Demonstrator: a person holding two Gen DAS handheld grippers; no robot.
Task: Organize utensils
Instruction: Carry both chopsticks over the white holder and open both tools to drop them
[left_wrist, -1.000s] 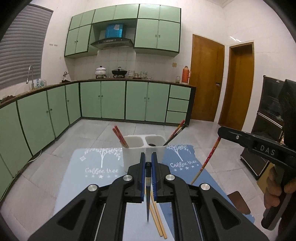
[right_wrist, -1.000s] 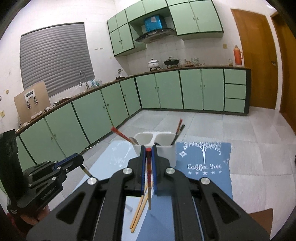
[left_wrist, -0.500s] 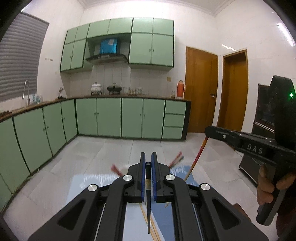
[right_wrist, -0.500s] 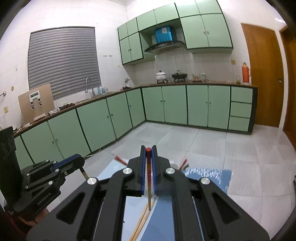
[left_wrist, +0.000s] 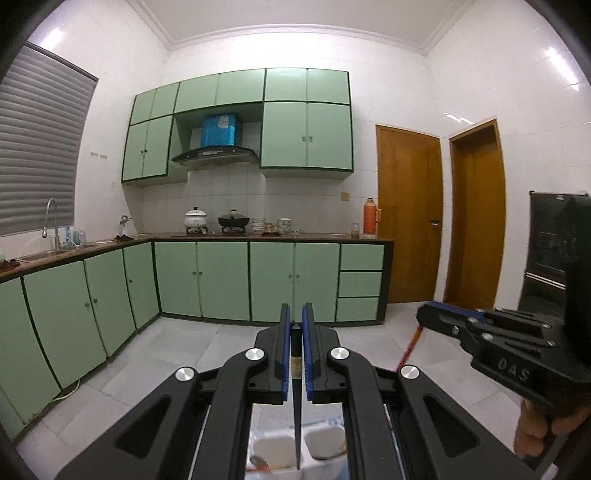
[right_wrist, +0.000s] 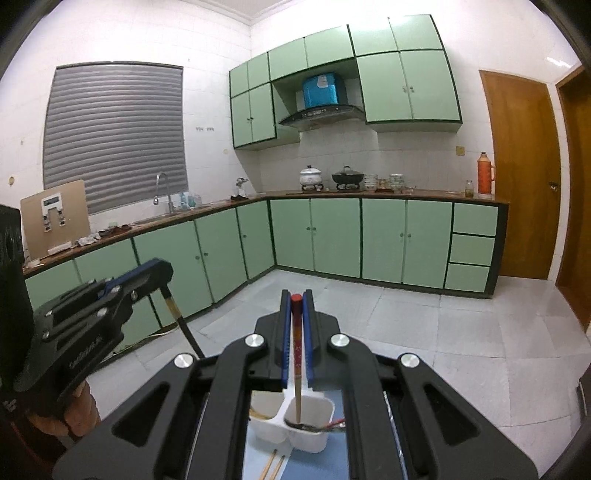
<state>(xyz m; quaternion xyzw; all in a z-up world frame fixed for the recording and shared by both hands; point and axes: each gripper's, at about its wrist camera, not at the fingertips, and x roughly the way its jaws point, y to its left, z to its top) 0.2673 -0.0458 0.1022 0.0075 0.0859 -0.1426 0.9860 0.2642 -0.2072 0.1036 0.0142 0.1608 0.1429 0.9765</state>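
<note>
While both grippers clamp upright chopsticks, the right gripper (right_wrist: 294, 339) hangs its red-capped wooden chopstick (right_wrist: 296, 354) seemingly over the white two-compartment plastic holder's (right_wrist: 314, 445) right cup; the left gripper (left_wrist: 294, 350) pinches a dark chopstick (left_wrist: 296, 406).

My left hand-held gripper (left_wrist: 294, 354): black plastic body, blue pads on fingers (left_wrist: 283, 354), round silver screws on linkage arms w/ slot cutouts. Right hand-held gripper (right_wrist: 295, 339) same build; side reads "DAS" in raised letters. Bulky black block at rear of each.

Both grippers raised above white utensil holder (right_wrist: 291, 424), pointing slightly down. L gripper (left_wrist: 294, 354) jaws clamped on dark chopstick (left_wrist: 296, 406); R gripper (right_wrist: 294, 332) clamped on red-topped chopstick (right_wrist: 296, 354). Hands on grips.
</note>
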